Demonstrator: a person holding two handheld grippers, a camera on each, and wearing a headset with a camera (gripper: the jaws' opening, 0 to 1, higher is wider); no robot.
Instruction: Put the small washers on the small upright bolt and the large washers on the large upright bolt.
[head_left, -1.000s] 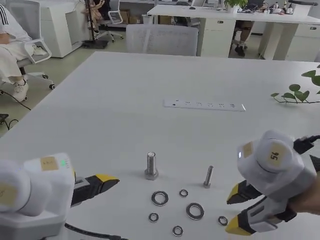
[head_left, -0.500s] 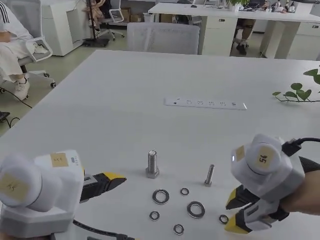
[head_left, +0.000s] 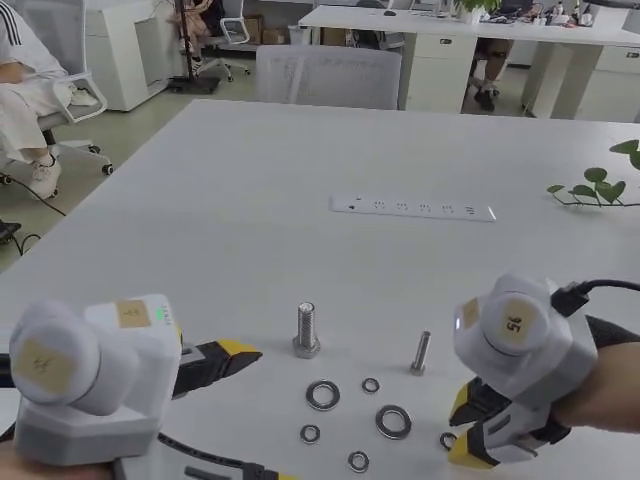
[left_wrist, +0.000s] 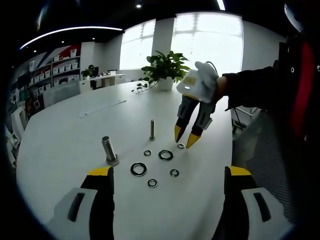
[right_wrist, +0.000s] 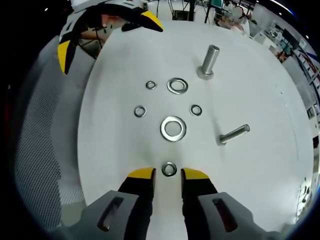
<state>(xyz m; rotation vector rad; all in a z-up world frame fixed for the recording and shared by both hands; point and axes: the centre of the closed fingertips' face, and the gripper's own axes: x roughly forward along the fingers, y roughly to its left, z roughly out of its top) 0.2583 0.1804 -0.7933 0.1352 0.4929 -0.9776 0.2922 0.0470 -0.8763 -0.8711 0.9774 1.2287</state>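
Observation:
On the white table the large bolt (head_left: 306, 332) and the small bolt (head_left: 421, 353) stand upright. In front of them lie two large washers (head_left: 322, 394) (head_left: 393, 421) and several small ones. My right gripper (head_left: 461, 432) points down at the rightmost small washer (right_wrist: 169, 169). Its yellow fingertips (right_wrist: 142, 173) stand either side of that washer with a gap, so it is open. My left gripper (left_wrist: 169, 172) is wide open and holds nothing, left of the large bolt (left_wrist: 109, 151). The right gripper (left_wrist: 183, 139) also shows in the left gripper view.
A white power strip (head_left: 412, 209) lies farther back on the table. Plant leaves (head_left: 595, 185) reach in from the right edge. A grey chair (head_left: 328, 78) stands at the far side, and a person (head_left: 25, 80) sits at the left. The table's front edge is close.
My right gripper has come down and left, bringing its tips around the rightmost small washer. My left gripper has edged right toward the large bolt. The washers and bolts have not moved.

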